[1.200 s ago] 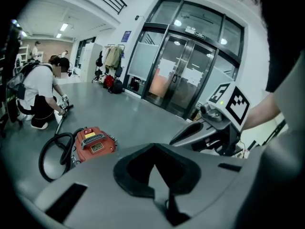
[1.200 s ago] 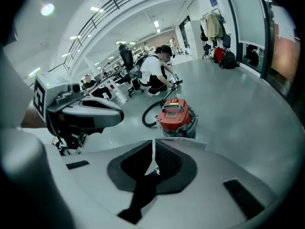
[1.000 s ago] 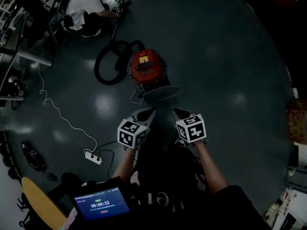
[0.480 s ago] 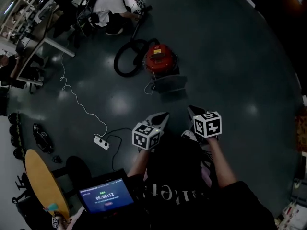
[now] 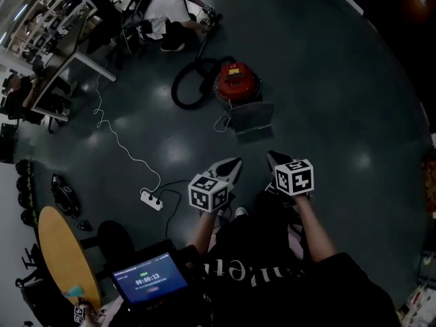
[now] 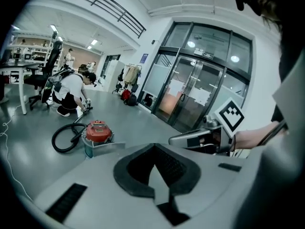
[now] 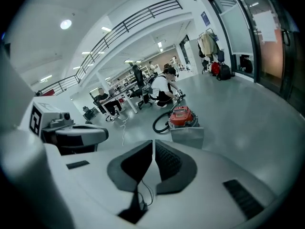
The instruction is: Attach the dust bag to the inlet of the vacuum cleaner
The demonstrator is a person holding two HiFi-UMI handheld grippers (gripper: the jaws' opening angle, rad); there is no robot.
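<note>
The left gripper (image 5: 233,163) is held low in front of the person, its jaws pressed together with nothing between them, as its own view shows plainly. Ahead of it and well apart, the red vacuum cleaner (image 5: 236,80) stands on the floor, and the grey, flat-sided piece that I take for the dust bag (image 5: 253,118) lies just beside it on the near side, apparently touching its base, with a thin loop sticking out at its left end. The right gripper (image 5: 273,157) is level with the left one, likewise closed and empty. Neither tool is anywhere near the bag, so I judge the task to stand at the approach, with nothing yet picked up or fitted. The next move calls for walking both grippers up to the machine, opening the jaws, taking the bag by an edge and finding the inlet, which no view shows clearly from here. As for the room, desks and office chairs (image 5: 41,60) crowd the far left, a round wooden table (image 5: 58,257) sits at the lower left with a small screen (image 5: 150,281) near it, and a white cable (image 5: 112,136) snakes across to a power strip (image 5: 152,199). Further along, another person (image 5: 167,12) crouches on the floor beyond the black hose (image 5: 185,90) that coils from the vacuum. The floor (image 5: 340,94) is dark, smooth and glossy, catching soft reflections of the ceiling lights, and to the right the left gripper view shows tall glass doors (image 6: 200,94)
</note>
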